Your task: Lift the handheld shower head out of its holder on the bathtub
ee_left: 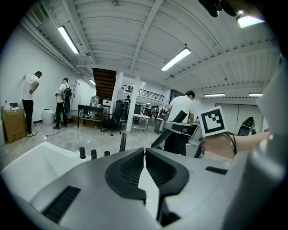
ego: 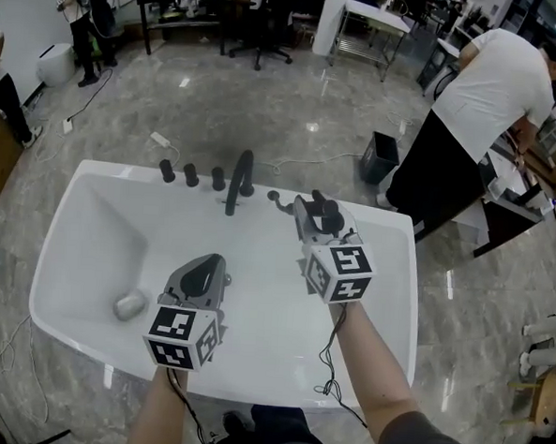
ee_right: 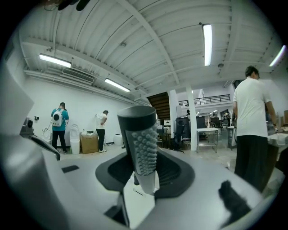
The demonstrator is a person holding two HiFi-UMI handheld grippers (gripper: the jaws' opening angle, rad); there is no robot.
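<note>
Right gripper view shows the right gripper (ee_right: 145, 170) clamped on the handheld shower head (ee_right: 140, 139). It is a wand with a dark back and a pale face of small rubber nubs, and it stands nearly upright between the jaws. In the head view this gripper holds the shower head in the air over the far right part of the white glossy bathtub (ego: 90, 216). It is to the right of the curved black faucet (ego: 238, 178) and the three black knobs (ego: 192, 174) on the far rim. A small black fitting (ego: 274, 196) sits on that rim just left of the gripper. The left gripper (ee_left: 145, 167) hangs over the near middle of the tub, its jaws drawn together with nothing between them. A grey drain plug (ego: 130, 304) lies on the tub floor at the near left.
</note>
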